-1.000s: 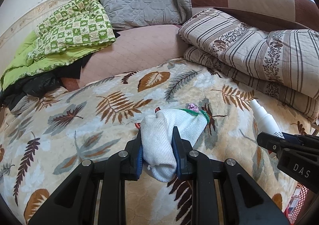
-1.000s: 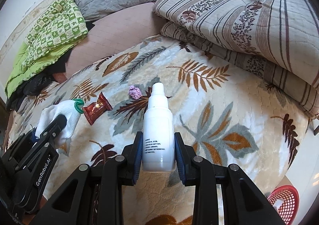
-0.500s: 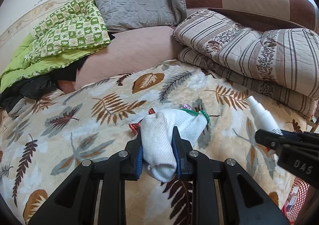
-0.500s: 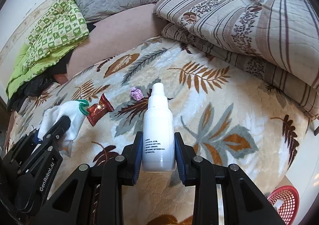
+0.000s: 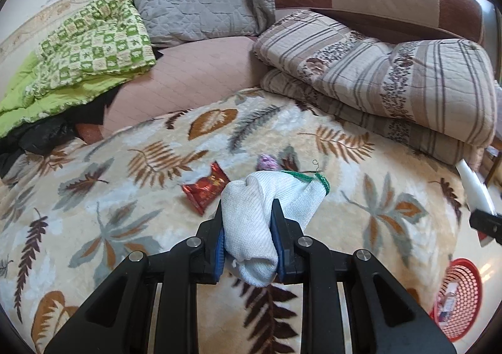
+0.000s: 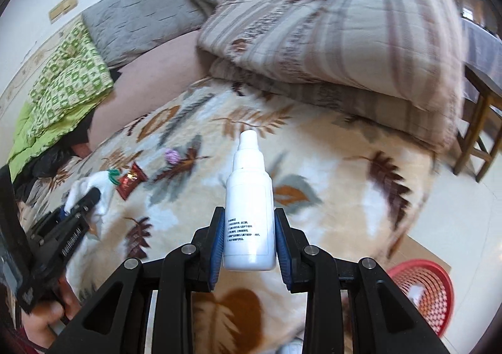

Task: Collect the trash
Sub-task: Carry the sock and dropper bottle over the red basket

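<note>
My left gripper (image 5: 248, 213) is shut on a white glove with a green cuff (image 5: 266, 206), held above the leaf-patterned blanket (image 5: 125, 197). My right gripper (image 6: 249, 222) is shut on a white spray bottle (image 6: 249, 197), held upright over the blanket's right part. A red snack wrapper (image 5: 205, 186) and a crumpled purple scrap (image 5: 266, 162) lie on the blanket beyond the glove; both also show in the right wrist view, the wrapper (image 6: 131, 180) and the scrap (image 6: 172, 155). A red mesh basket (image 6: 423, 291) stands on the floor at lower right and also shows in the left wrist view (image 5: 459, 300).
Folded striped quilts (image 5: 392, 84) are stacked at the right of the bed. A grey pillow (image 5: 200, 6) and a green checked blanket (image 5: 88, 46) lie at the back. A wooden chair (image 6: 480, 122) stands on the floor to the right, beside the bed.
Both grippers have pulled back and swung right with their loads. The wrapper and purple scrap now show beyond the glove, and the red basket shows larger in both views.
</note>
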`<state>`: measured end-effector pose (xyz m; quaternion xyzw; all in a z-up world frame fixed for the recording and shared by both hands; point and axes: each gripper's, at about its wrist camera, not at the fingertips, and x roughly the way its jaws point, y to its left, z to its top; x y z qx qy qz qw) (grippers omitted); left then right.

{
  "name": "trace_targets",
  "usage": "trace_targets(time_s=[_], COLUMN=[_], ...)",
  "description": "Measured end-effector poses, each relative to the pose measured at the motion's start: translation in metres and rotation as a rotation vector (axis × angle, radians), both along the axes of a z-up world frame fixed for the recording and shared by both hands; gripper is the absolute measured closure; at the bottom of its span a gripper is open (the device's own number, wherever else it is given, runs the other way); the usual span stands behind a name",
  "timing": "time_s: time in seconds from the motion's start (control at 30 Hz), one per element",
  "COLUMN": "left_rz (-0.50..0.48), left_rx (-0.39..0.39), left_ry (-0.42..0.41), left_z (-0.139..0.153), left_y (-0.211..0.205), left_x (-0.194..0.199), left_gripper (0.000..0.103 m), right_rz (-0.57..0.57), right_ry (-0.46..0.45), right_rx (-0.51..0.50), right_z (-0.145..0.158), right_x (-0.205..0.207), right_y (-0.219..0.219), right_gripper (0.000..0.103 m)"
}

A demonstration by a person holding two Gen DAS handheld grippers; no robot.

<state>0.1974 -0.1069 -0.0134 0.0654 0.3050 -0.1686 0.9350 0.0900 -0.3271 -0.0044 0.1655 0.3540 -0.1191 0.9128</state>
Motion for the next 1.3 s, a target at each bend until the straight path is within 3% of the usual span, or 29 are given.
trace_targets(time_s=[0.4,0.77,1.03,1.3], left_rz=[-0.193,-0.413,-0.538,-0.542], left_rx=[0.005,0.047,0.064,0.078], left_ry=[0.037,-0.018,0.045,0.201], left_z=[0.012,0.043,0.04,0.013], left_y=[-0.054,-0.121,-0.175,-0.228], left_x=[-0.062,-0.129,-0.164,-0.173], left_gripper=[0.079,0.079,0.079,0.079], right_rz=[-0.121,-0.229,-0.272,-0.302], right_ry=[0.056,0.046,0.047,0.053], right_rx=[-0.023,0.032,0.078,0.12], right_z=[-0.01,-0.017,-0.033,-0.05], right_x=[-0.106,-0.178,-0.206,-0.226], right_y=[-0.054,-0.102,-0.129,-0.149], right_gripper=[0.071,0.071,0.071,0.071])
